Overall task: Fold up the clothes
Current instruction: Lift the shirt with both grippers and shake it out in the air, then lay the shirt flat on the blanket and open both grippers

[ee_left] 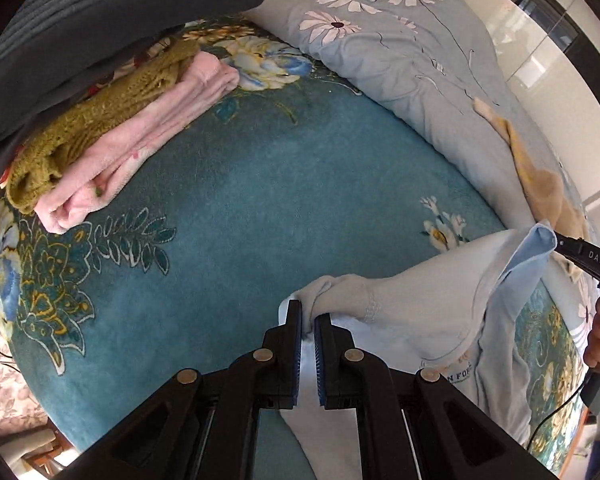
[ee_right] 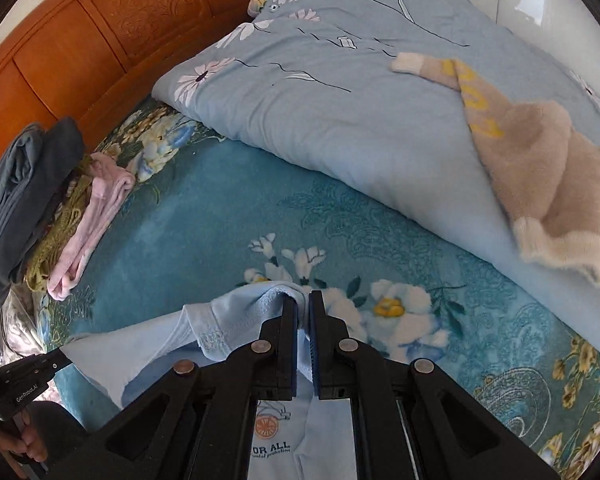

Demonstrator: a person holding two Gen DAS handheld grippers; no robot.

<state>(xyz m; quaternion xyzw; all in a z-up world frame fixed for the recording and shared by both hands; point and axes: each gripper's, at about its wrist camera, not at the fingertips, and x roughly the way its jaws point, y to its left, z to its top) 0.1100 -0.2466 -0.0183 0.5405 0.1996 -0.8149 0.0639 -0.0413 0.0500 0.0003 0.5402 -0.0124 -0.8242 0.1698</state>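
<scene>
A light blue shirt (ee_left: 416, 312) with a printed chest logo (ee_right: 269, 426) hangs between the two grippers just over the teal floral bedspread (ee_left: 228, 208). My left gripper (ee_left: 308, 312) is shut on a bunched edge of it. In the right wrist view my right gripper (ee_right: 303, 300) is shut on another edge of the shirt (ee_right: 236, 312), near a stitched hem. The right gripper (ee_left: 558, 245) shows at the far right of the left wrist view, pinching the fabric. The left gripper (ee_right: 66, 354) appears at the lower left of the right wrist view, with a hand (ee_right: 24, 444) on its handle.
A stack of folded clothes (ee_left: 112, 112), grey on olive knit on pink, lies at the bed's left. A grey-blue daisy-print quilt (ee_right: 340, 92) is heaped at the back right with a beige fuzzy garment (ee_right: 548, 176) on it. A wooden headboard (ee_right: 100, 40) stands behind.
</scene>
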